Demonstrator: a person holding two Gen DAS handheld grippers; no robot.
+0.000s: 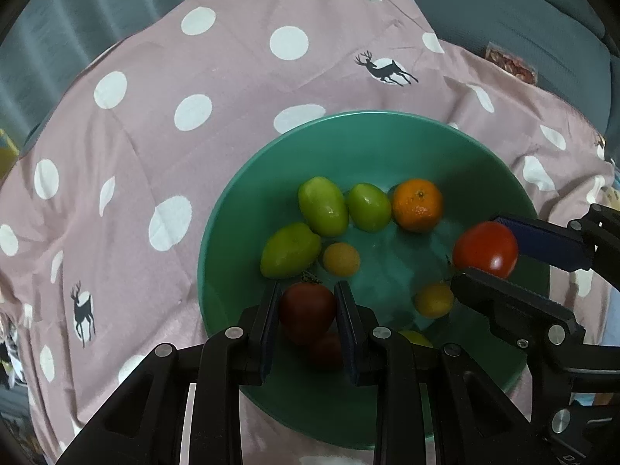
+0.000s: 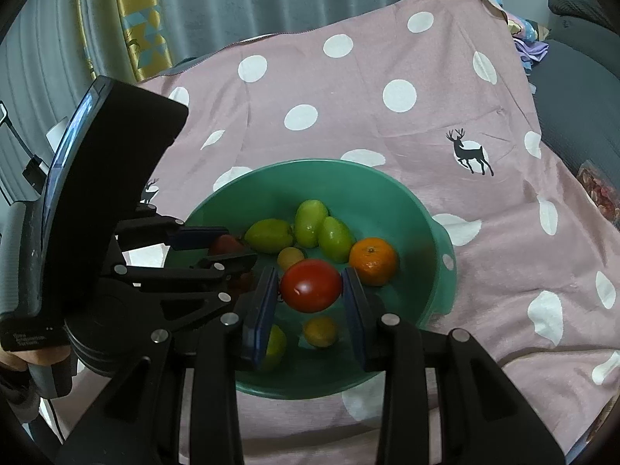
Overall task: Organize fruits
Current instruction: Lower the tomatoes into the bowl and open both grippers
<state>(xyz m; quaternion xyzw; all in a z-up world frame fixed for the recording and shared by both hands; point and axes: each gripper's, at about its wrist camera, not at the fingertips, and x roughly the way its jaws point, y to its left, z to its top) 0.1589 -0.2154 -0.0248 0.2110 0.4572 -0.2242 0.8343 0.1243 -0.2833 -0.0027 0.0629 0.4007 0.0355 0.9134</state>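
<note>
A green bowl sits on a pink polka-dot cloth. It holds three green fruits, an orange and small yellow fruits. My left gripper is shut on a dark red tomato just above the bowl's near side. My right gripper is shut on a bright red tomato over the bowl's right part. Another dark fruit lies under the left tomato.
The pink cloth with white dots and deer prints covers the surface around the bowl. Grey upholstery lies to the right, curtains behind. A patterned packet lies at the cloth's right edge.
</note>
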